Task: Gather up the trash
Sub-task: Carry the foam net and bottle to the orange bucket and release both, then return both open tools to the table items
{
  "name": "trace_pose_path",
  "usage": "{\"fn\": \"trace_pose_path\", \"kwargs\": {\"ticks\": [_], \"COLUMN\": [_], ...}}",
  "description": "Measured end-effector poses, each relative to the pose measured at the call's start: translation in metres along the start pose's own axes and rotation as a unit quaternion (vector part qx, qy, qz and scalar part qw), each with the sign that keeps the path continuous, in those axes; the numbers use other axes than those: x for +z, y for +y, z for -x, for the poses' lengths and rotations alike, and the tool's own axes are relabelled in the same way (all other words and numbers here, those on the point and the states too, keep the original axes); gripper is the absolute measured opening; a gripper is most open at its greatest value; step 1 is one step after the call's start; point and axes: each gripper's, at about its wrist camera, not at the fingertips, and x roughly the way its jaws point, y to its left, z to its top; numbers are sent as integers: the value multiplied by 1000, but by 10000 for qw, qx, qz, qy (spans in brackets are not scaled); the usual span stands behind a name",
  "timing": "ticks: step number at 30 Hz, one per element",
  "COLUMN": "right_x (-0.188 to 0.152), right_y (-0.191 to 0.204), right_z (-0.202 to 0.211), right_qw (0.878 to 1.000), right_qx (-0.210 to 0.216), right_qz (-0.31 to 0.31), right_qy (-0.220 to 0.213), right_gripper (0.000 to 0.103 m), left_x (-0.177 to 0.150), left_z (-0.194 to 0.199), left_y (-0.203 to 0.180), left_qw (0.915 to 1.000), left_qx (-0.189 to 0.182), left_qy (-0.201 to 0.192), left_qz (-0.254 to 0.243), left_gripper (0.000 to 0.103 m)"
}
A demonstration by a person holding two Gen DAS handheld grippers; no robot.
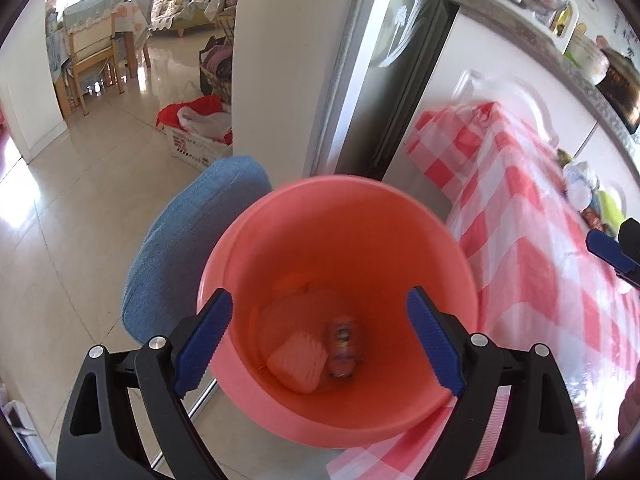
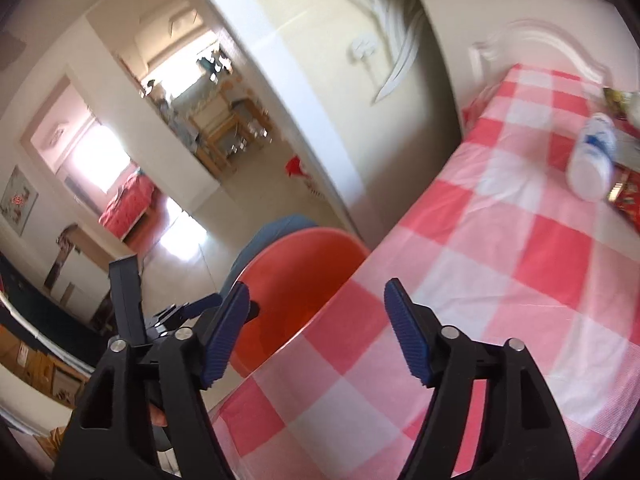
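Note:
A pink bin (image 1: 420, 240) stands on the floor against the table's edge. At its bottom lie a small can (image 1: 343, 346) and a pale folded tissue (image 1: 298, 360). My left gripper (image 1: 320, 336) hangs open right above the bin's mouth, nothing between its blue pads (image 1: 204, 344). My right gripper (image 2: 316, 336) is open over the near edge of the red-and-white checked tablecloth (image 2: 500, 264), with nothing in it. A white bottle (image 2: 592, 156) lies on its side far right on the cloth, beside a red wrapper (image 2: 628, 196). The bin (image 2: 296, 264) also shows left of the table.
A blue cushioned stool (image 1: 180, 248) stands behind the bin. White cabinet doors (image 2: 516, 44) rise behind the table. A basket with red cloth (image 1: 196, 132) sits on the tiled floor (image 1: 80, 200) by a pillar. More trash (image 1: 584, 192) lies at the table's far end.

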Motion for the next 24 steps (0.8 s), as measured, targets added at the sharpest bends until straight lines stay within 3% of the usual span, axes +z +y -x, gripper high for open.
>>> {"fn": "trace_pose_path", "kwargs": {"ticks": [8,15,24], "right_x": [-7,-8,-23], "right_y": [-45,-89,-182], "right_z": [62,135,210], "right_qw": [9944,9804,9486], "right_qx": [125,134,-209], "right_qz": [-522,-1001,-1900], "right_qy": [-914,-1689,-2523], "right_gripper": [83,84,85], "left_x": [13,36,51], "left_z": [37,51,51], "left_y": [-41,-106,-191], "left_qw": [9963,9936,9852], "left_qx": [-221,-440,-905], "left_qy": [-735,-625,-463], "left_qz": [-384,-832,-1378], "left_gripper": [89,90,90]}}
